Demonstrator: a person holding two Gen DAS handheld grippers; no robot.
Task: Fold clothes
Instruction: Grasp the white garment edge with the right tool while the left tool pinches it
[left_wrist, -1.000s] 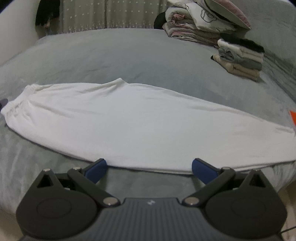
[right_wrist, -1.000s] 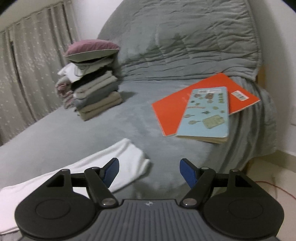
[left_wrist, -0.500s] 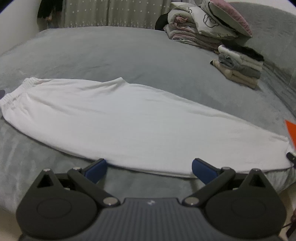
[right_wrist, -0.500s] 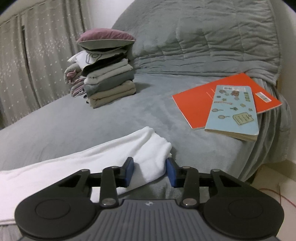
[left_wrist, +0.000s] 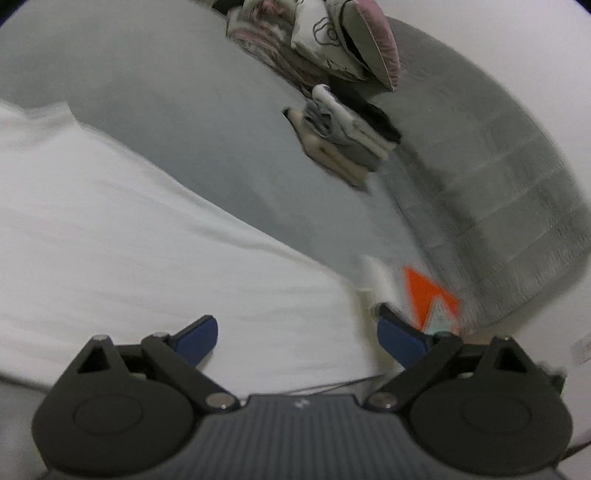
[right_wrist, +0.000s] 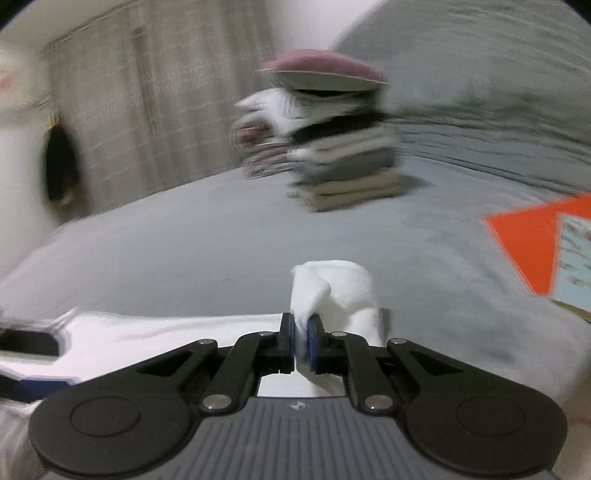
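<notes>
White trousers lie stretched out flat on a grey bed. In the right wrist view my right gripper is closing, its pads pinching the leg end of the white trousers, which bunches up in a roll above the fingers. In the left wrist view my left gripper hovers over the same garment near its leg end, jaws wide but starting to close, with cloth below them and nothing pressed. The view is tilted and blurred.
A stack of folded clothes with a pink cushion on top stands at the back of the bed. An orange book under a light blue booklet lies at the right. Curtains hang behind.
My right gripper went from open to shut on the trouser leg end and lifted it leftward. My left gripper swung right along the garment and rolled, so the bed now looks tilted.
</notes>
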